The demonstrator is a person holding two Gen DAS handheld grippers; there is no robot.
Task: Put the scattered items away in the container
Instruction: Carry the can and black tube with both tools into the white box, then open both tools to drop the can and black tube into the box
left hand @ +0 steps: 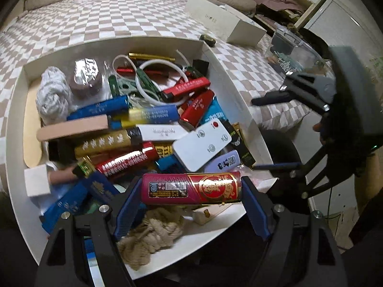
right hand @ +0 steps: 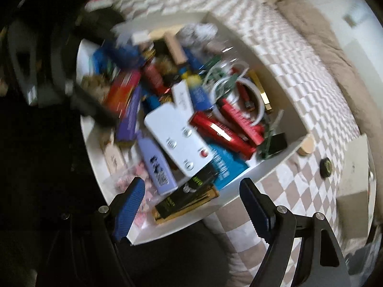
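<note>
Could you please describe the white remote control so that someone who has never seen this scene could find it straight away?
Start at the white container full of clutter on the checkered bed. In its right half, on top of the pile, lies the white remote control. It is the only flat white slab with round buttons, one of them red, beside red tubes and a pale purple case.

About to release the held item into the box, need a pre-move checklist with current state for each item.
1. Left tool shut on the magenta and red tube, held crosswise: ok.
2. Tube over the white box, not the checkered bed: ok.
3. Free landing spot below: not ok, the pile is dense; beige rope lies underneath.
4. Right tool open, holding nothing: ok.
5. Right tool out of the drop path: cannot tell, right wrist view blurred.
</note>
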